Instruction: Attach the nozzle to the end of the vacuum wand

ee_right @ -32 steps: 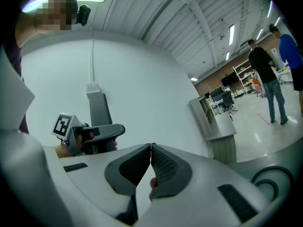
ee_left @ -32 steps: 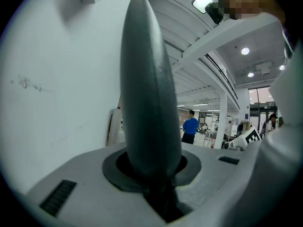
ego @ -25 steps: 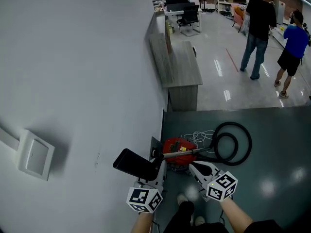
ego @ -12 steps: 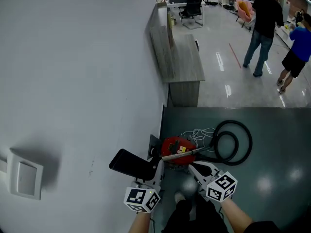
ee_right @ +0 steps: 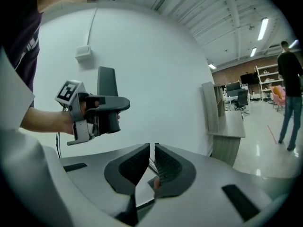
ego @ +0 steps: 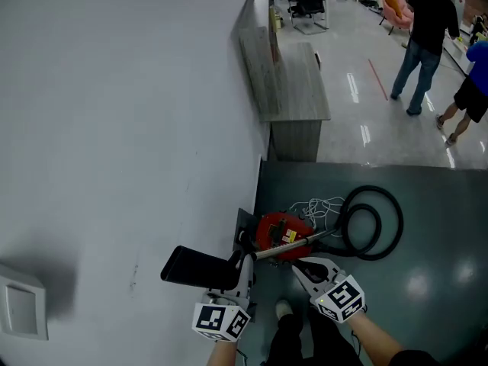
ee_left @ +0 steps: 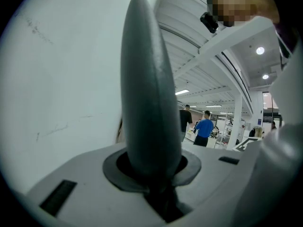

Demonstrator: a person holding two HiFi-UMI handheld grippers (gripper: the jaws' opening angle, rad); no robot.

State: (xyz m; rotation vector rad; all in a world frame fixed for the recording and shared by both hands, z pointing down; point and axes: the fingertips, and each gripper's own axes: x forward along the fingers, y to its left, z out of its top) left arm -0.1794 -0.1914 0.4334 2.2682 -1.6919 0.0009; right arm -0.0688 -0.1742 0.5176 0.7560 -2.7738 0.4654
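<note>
- Big open-plan office, by the look of it.
- Long grey desk (ego: pixel 293 90) along a white wall (ego: pixel 114 128), with an office chair (ego: pixel 311 2) further back.
- Shelves (ee_right: pixel 267 79) against a brick wall (ee_right: pixel 236 70).
- Shiny floor (ego: pixel 358 67) and ceiling strip lights (ee_right: pixel 263 28).
- Person in black (ego: pixel 423 29) and another in blue (ego: pixel 476 82) standing around.

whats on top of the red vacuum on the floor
A silver wand crosses over the red vacuum; whether they touch is unclear. The strip of casing under the wand is covered.
</note>
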